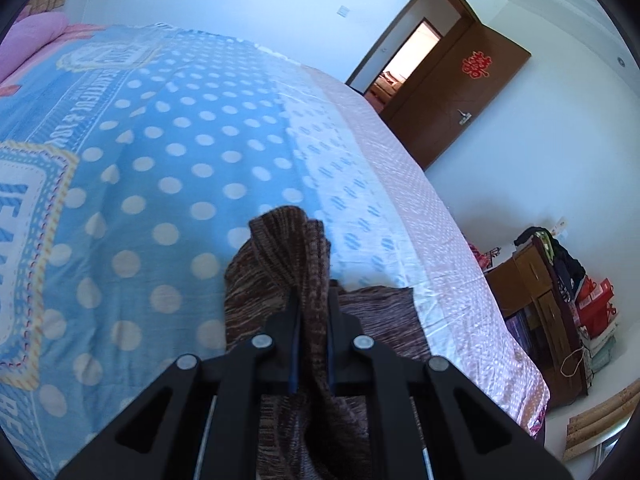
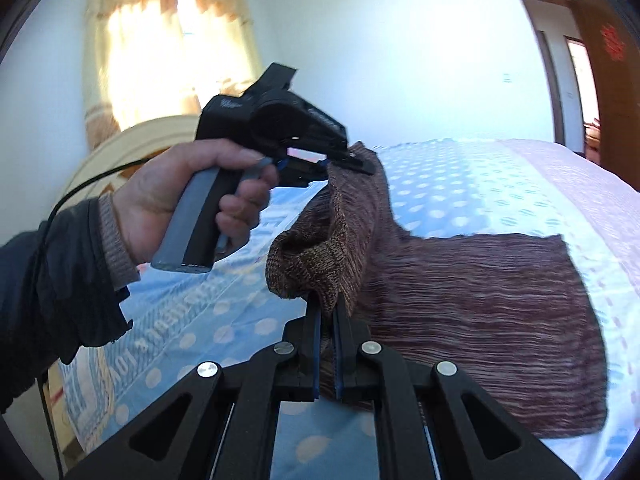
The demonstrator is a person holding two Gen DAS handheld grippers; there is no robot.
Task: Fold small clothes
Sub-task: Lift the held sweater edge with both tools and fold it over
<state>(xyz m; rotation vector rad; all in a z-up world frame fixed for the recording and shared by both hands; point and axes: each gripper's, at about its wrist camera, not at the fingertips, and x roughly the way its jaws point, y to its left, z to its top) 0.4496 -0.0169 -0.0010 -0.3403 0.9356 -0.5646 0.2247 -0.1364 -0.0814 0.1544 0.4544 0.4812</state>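
A small brown knitted sweater (image 2: 480, 300) lies partly on the bed, its lower half flat on the sheet. My right gripper (image 2: 326, 304) is shut on the ribbed edge of the sweater's lifted part. My left gripper (image 2: 352, 162), held by a hand (image 2: 168, 200) in a dark sleeve, is shut on another corner of the same sweater higher up. In the left wrist view the left gripper (image 1: 314, 296) pinches a bunched fold of the sweater (image 1: 288, 248), which hangs down between its fingers.
The bed carries a blue polka-dot sheet (image 1: 160, 168) with a pink edge (image 1: 448, 248). A pink pillow (image 1: 36, 36) is at the head. A brown door (image 1: 472, 92) stands open. Wooden furniture with piled clothes and boxes (image 1: 560, 292) stands beside the bed. A curtained window (image 2: 168, 48) is behind.
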